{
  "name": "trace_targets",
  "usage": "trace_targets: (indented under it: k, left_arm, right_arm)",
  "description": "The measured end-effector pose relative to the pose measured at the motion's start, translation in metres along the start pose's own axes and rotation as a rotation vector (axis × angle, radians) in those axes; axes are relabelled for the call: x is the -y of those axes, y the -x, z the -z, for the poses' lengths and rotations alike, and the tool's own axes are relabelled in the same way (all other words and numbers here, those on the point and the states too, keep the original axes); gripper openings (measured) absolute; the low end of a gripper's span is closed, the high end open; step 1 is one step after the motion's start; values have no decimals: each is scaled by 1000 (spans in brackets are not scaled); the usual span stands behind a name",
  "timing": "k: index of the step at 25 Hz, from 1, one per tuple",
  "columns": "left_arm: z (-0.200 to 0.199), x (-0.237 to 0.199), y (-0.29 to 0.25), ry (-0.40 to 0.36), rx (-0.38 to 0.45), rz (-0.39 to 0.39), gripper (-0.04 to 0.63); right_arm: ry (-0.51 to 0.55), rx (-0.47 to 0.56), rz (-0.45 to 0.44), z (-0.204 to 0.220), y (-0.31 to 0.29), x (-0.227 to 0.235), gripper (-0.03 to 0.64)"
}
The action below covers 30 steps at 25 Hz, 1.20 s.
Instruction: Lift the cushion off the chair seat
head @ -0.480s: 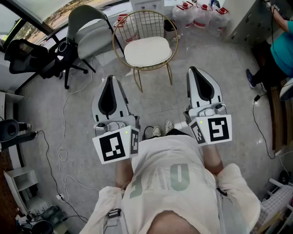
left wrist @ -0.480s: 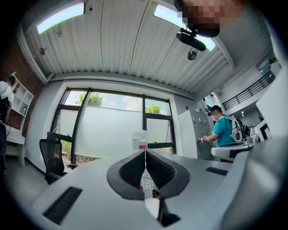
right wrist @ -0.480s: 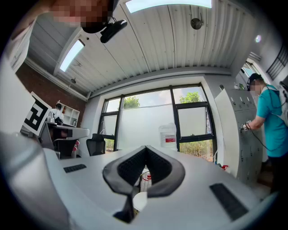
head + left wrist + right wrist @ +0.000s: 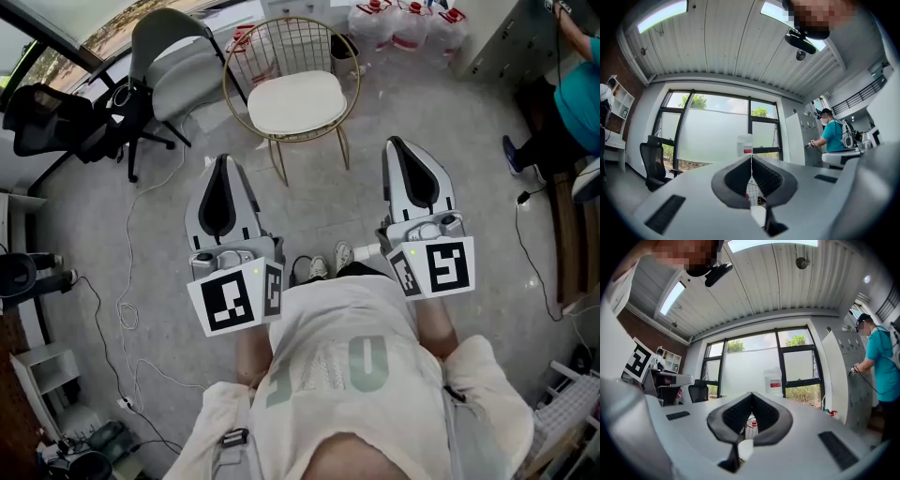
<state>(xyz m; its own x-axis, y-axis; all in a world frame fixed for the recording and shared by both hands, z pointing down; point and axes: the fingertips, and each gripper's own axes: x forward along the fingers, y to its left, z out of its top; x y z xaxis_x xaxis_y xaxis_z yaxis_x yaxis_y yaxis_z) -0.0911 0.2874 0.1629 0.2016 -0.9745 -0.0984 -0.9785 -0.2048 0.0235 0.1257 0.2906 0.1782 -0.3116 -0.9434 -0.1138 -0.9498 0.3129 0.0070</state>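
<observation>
Between the earlier head view and this one, the chair (image 4: 291,42) and its cushion (image 4: 295,101) slide slightly up and to the left in the picture, and the left gripper (image 4: 221,167) drifts the same way, while the right gripper (image 4: 396,146) sits where it was. From the head view, the cream cushion lies flat on the seat of the gold wire chair. It is well apart from both grippers, which point toward it over bare floor (image 4: 319,202), one on each side of the person's shoes (image 4: 333,264). In the left gripper view, the left gripper (image 4: 751,160) has its ribbed jaws pressed together with nothing between them. A strip of the chair's wire back and a pale patch, probably the cushion, show through the slit below the jaws. In the right gripper view, the right gripper (image 4: 750,396) is likewise clenched on nothing, and the same wire and pale patch are glimpsed under its tips. As I judge it, no part of the lift is done: the cushion is untouched. Closing the gap to the chair, opening the jaws, taking the cushion's edges and raising it all remain.
</observation>
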Motion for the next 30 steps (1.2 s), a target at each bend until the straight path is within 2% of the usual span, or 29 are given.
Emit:
trace_targets:
  k: [15, 23, 30]
  left_arm:
    - [18, 34, -46, 1, -39, -1, 14]
    - [35, 29, -54, 15, -65, -79, 14]
    - [42, 11, -88, 35, -65, -121, 14]
  right_arm:
    - [-24, -41, 10, 20, -16, 58, 17]
    - [-62, -85, -39, 47, -28, 72, 17]
    - [-72, -99, -42, 60, -63, 92, 17]
